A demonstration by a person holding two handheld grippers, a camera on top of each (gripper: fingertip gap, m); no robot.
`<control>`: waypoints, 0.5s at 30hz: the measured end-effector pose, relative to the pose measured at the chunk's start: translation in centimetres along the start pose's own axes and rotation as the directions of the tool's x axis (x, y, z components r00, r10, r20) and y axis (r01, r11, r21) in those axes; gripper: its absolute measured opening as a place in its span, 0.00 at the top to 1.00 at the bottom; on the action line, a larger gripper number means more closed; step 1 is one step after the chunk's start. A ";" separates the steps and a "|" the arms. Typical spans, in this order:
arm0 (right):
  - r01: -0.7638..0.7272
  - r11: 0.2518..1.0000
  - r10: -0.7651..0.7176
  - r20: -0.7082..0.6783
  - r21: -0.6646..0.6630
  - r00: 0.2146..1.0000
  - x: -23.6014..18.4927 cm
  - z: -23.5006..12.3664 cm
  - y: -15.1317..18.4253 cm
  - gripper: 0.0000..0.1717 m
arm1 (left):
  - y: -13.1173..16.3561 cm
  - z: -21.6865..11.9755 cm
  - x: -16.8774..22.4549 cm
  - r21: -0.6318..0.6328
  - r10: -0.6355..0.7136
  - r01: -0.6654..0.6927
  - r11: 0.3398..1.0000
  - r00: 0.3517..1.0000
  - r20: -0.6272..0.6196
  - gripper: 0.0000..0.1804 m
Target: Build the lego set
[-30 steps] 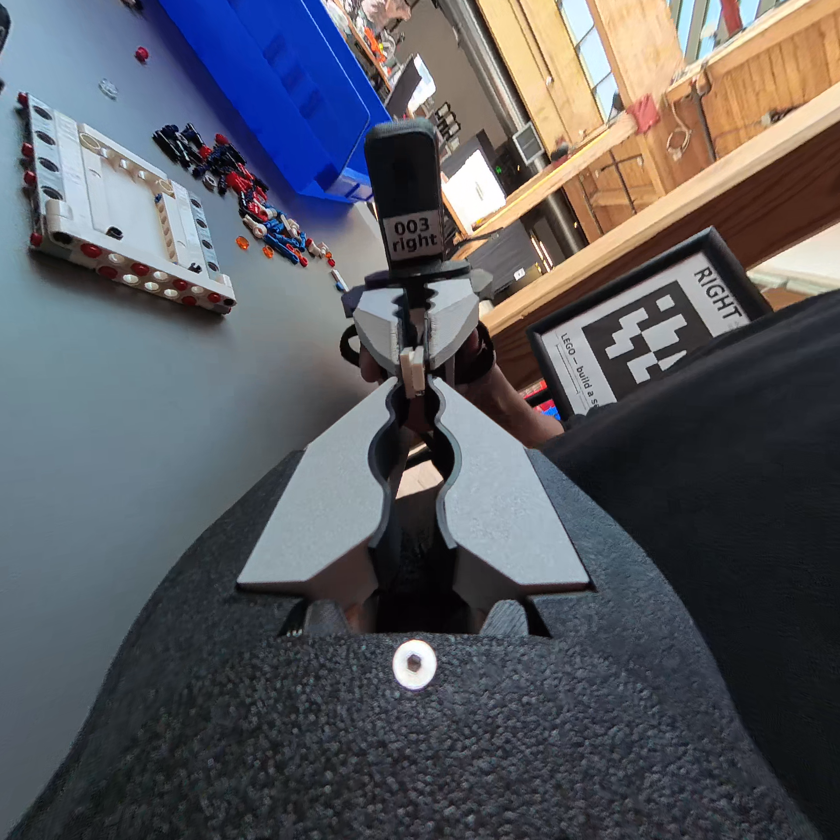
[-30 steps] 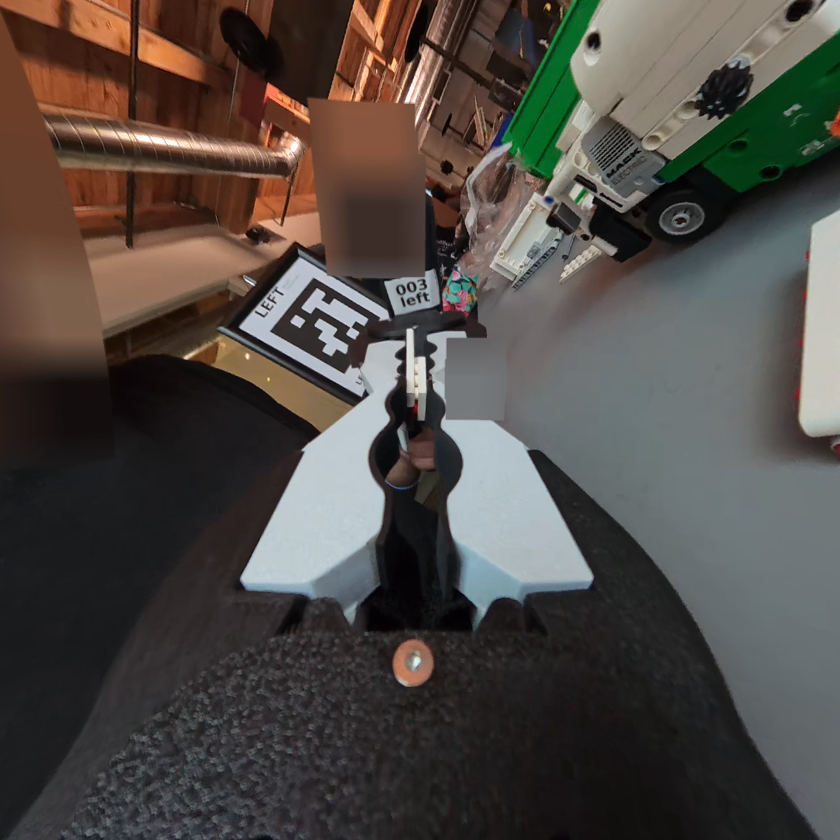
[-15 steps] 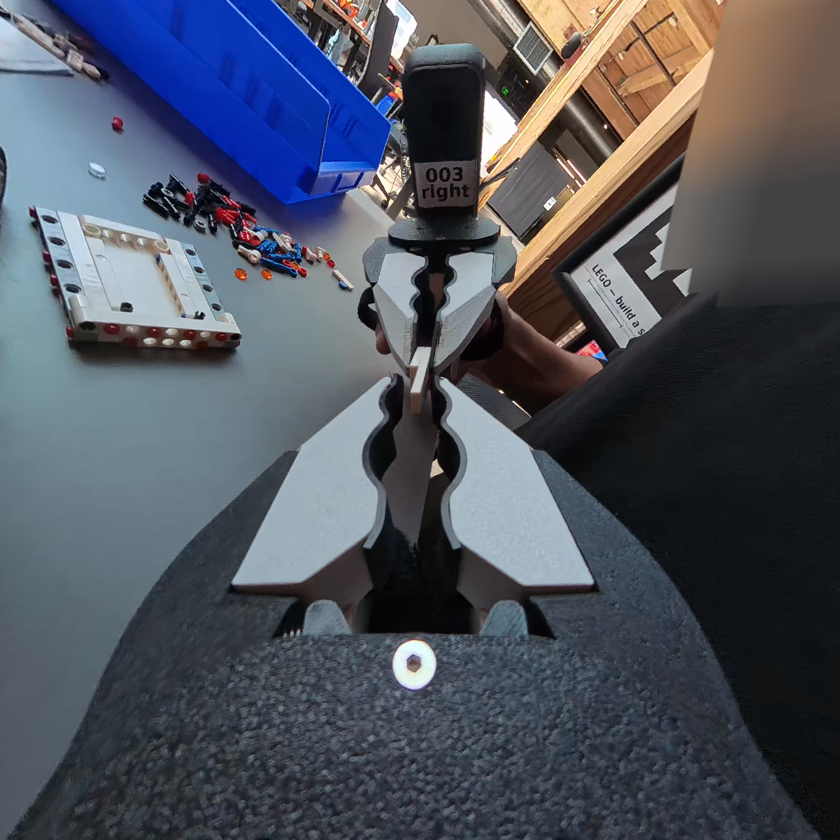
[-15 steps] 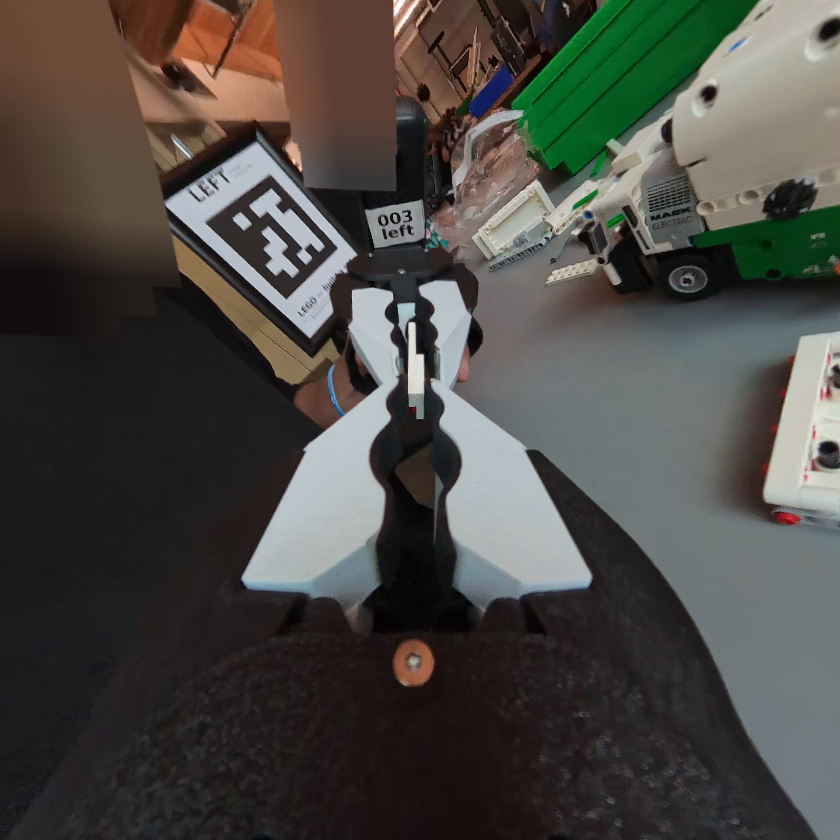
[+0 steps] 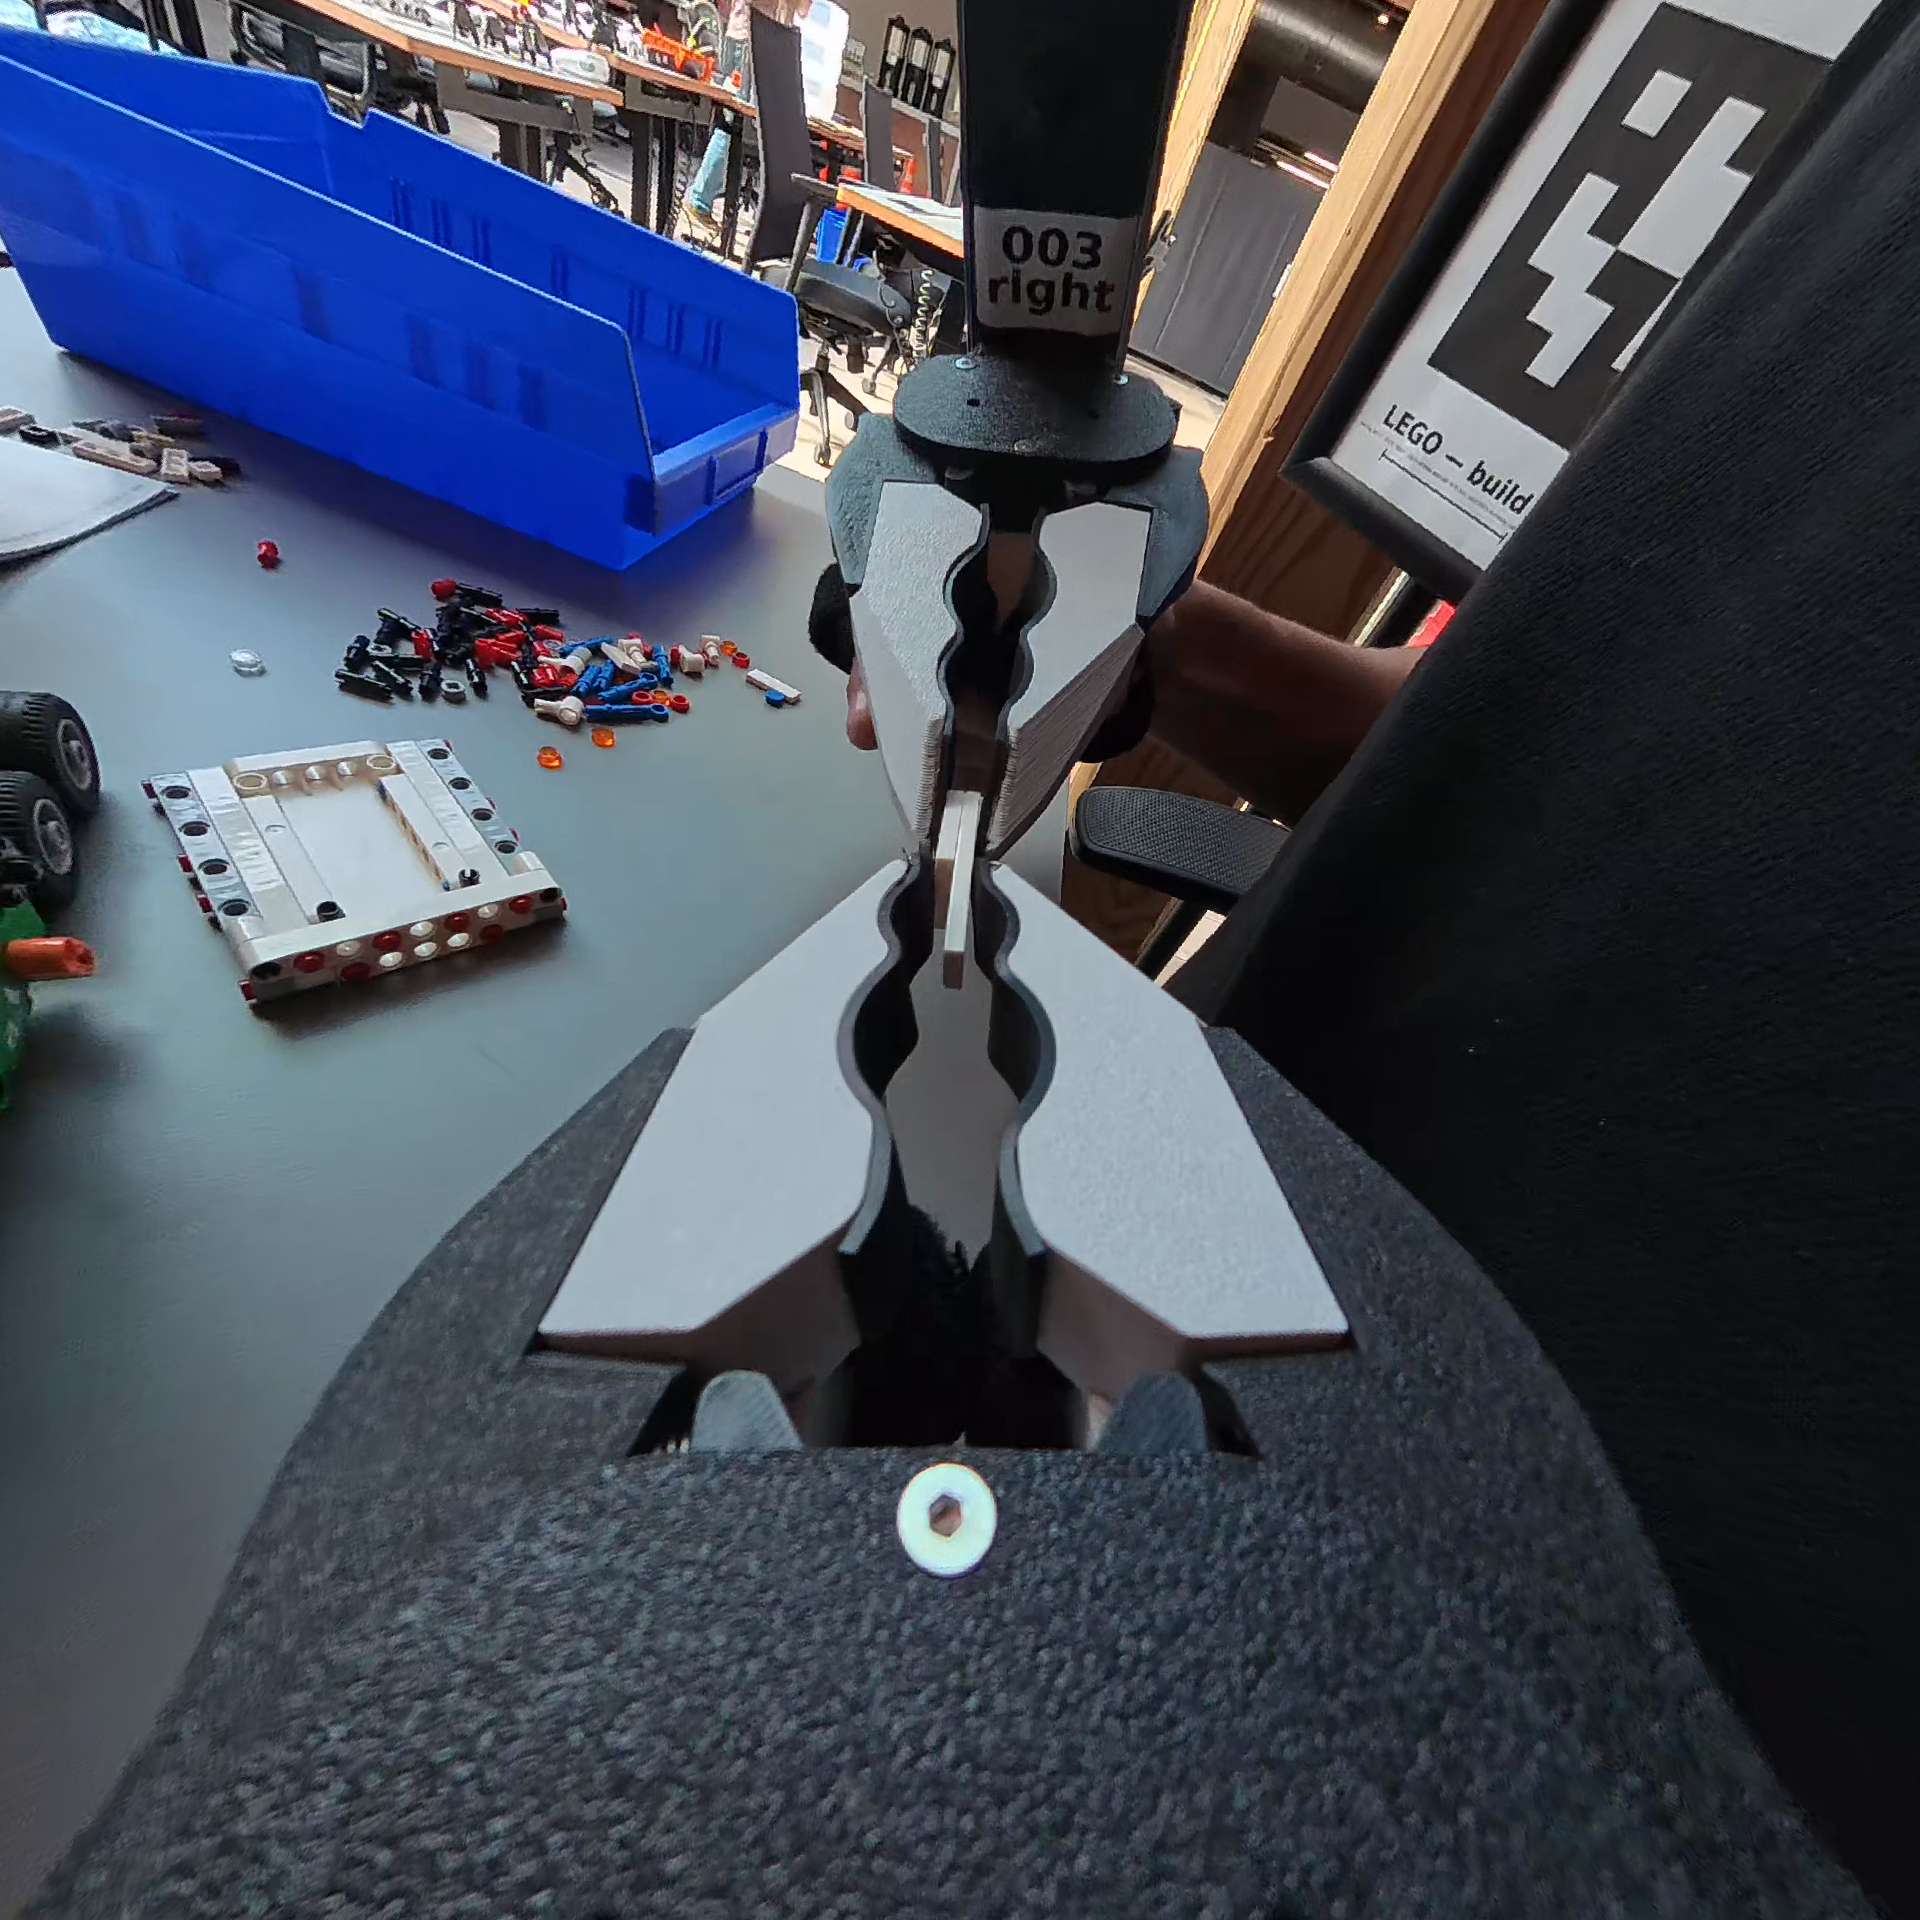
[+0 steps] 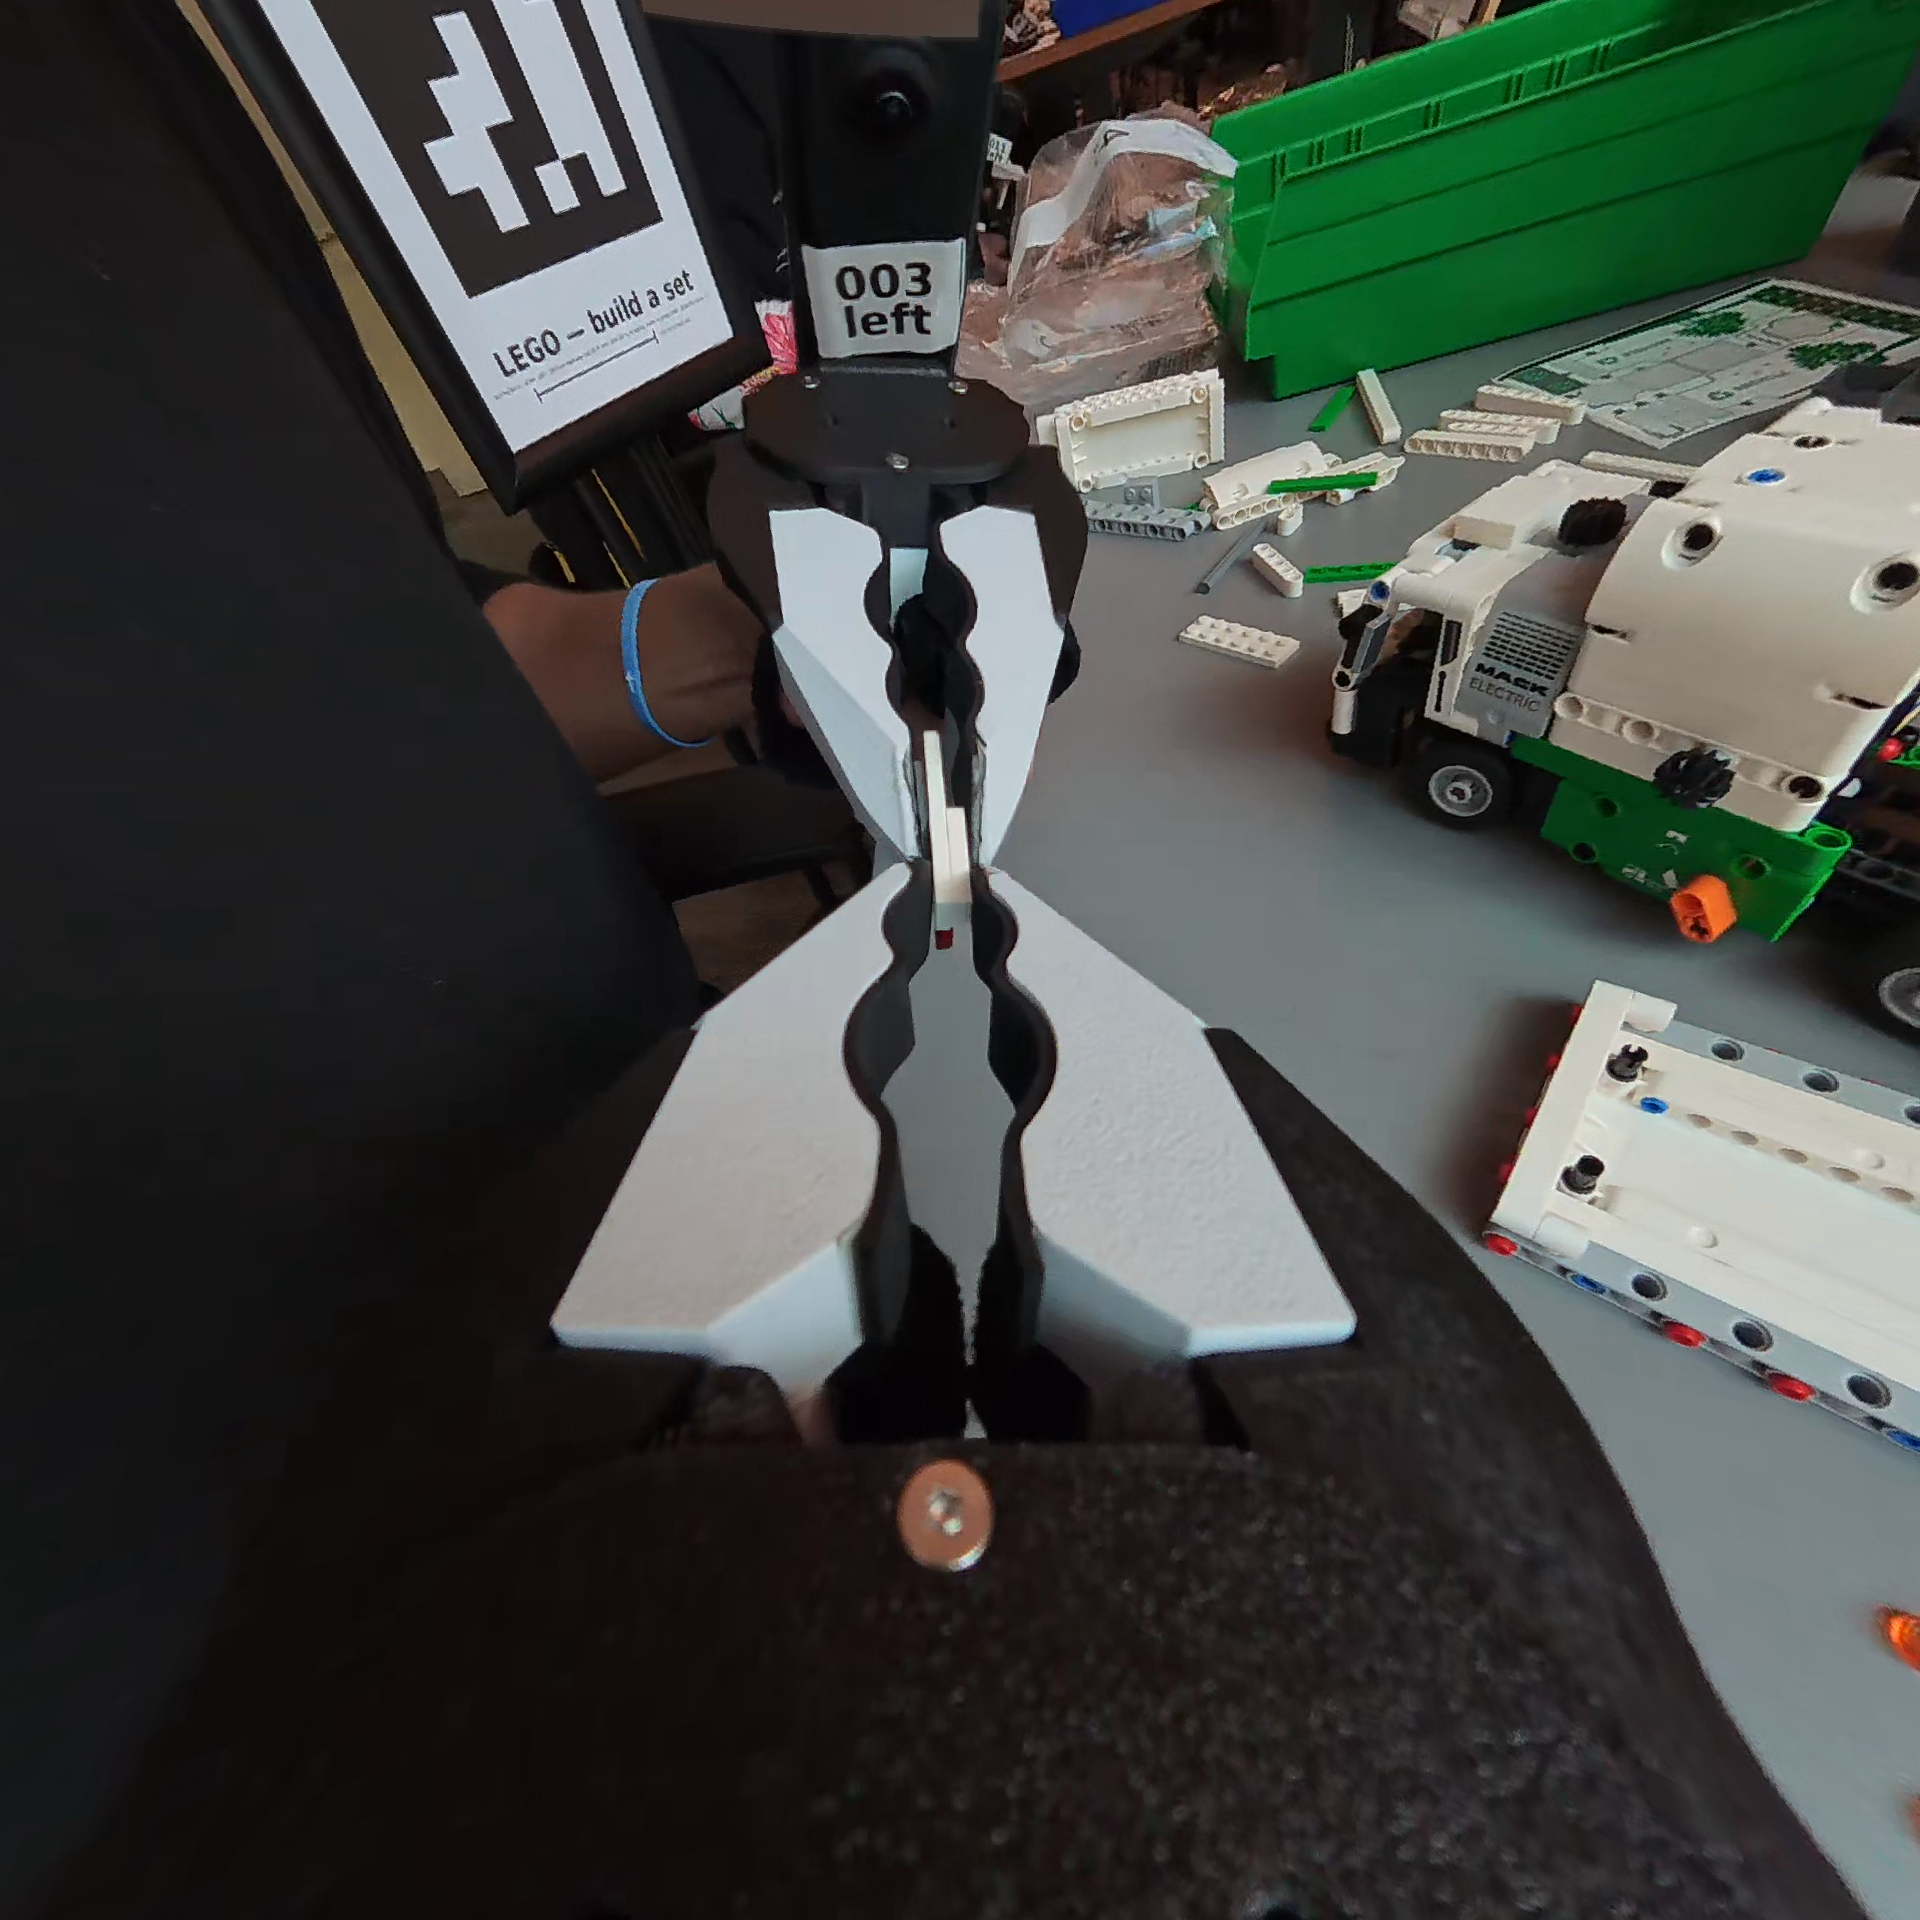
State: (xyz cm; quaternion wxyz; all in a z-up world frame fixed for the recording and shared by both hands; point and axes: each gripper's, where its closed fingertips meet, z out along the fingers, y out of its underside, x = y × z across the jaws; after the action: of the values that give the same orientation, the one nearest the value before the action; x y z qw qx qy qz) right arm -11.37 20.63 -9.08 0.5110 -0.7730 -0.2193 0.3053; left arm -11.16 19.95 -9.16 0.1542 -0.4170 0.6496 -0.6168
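The left gripper [image 5: 951,883] and right gripper [image 6: 945,883] meet tip to tip above the grey tabletop [image 5: 665,852], each with jaws nearly closed and pads pressing on opposite ends of a small flat white plastic brick piece [image 5: 956,894]. A white rectangular brick frame [image 5: 348,847] lies left of the piece; a white-and-green toy truck [image 6: 1621,665] stands beyond the frame.

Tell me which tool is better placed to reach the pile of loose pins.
Right, probably. The right tool sits beside the pile of loose pins, which lies well ahead of the left tool. Both tools grip the white piece between them.
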 end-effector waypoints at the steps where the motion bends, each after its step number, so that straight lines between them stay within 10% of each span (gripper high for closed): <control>1: -0.002 1.000 0.002 0.003 0.009 1.000 0.0 -0.1 -0.1 0.97 | -0.1 0.0 0.1 0.003 0.006 -0.006 1.000 1.000 -0.001 0.97; 15: -0.079 0.993 0.082 -0.029 0.089 0.996 0.7 -0.7 -0.1 0.97 | -0.7 0.6 -1.0 0.014 -0.015 0.014 1.000 0.998 0.058 0.95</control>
State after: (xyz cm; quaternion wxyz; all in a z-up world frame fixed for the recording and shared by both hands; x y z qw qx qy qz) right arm -10.36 20.69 -8.96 0.5353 -0.7629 -0.1660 0.3224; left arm -9.86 20.39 -8.94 0.1714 -0.4385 0.6374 -0.6100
